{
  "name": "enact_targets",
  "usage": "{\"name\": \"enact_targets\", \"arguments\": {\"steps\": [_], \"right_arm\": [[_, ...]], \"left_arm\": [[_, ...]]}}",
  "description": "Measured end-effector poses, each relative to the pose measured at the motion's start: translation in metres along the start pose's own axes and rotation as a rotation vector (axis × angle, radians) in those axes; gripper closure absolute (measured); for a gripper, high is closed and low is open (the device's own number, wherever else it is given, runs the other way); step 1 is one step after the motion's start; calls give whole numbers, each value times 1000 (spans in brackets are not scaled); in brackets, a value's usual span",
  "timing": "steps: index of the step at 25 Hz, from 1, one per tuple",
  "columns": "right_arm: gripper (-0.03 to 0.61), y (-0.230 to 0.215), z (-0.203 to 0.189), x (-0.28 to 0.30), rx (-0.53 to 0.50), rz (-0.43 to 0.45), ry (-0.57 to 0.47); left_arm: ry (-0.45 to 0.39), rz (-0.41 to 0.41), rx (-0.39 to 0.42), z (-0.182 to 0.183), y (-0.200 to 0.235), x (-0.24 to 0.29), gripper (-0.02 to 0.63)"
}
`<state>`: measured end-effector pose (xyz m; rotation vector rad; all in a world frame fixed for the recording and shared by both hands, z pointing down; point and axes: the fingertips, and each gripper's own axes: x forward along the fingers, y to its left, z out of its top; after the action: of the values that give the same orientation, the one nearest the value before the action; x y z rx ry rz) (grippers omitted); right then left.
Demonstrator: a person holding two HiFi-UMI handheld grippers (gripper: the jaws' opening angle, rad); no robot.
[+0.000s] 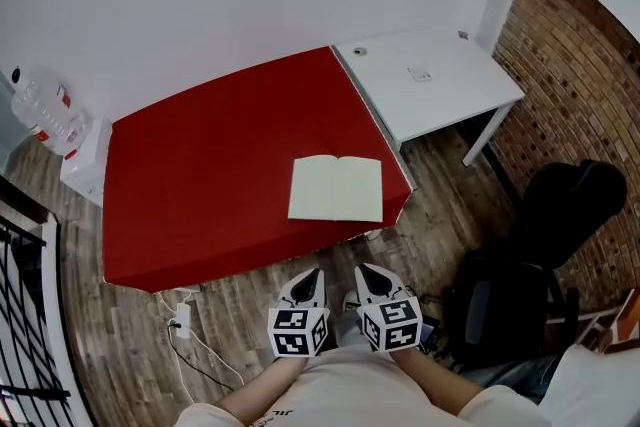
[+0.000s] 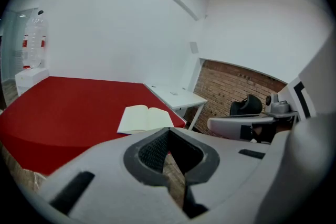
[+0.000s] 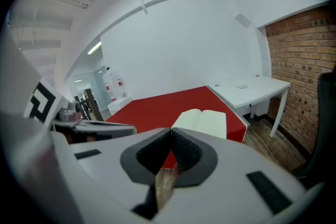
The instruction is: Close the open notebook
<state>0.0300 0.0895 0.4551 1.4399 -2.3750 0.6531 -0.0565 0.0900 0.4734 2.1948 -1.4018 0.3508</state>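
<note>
Hovering side by side, left tongs [image 1: 311,274] and right tongs [image 1: 363,271], both pinched together and empty, face the notebook [image 1: 336,188].

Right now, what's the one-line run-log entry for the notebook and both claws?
notebook: open, flat on red table | left claw: shut, empty, short of table | right claw: shut, empty, short of table

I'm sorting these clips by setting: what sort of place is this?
Probably a plain indoor workroom or office. A red table holds an open notebook, a white desk stands right beside it, and there is a brick wall and wood-look flooring.
</note>
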Motion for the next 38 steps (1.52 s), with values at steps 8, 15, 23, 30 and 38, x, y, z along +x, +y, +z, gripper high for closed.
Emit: {"name": "enact_targets", "arguments": {"steps": [8,15,23,30,38], "right_arm": [[572,-52,49,51,-15,38,-7],[572,-69,62,75,-22,56,13],[572,-69,67,87,15,41,15],[572,-51,76,97,13,29,4],[572,-47,72,106,22,2,12]], "left_arm": [[-14,41,-6,50,9,68,607],[-25,48,-18,70,9,96,607],[-20,37,-14,80,22,102,607],[-6,28,12,92,43,100,609],[12,0,24,91,53,103,607]]}}
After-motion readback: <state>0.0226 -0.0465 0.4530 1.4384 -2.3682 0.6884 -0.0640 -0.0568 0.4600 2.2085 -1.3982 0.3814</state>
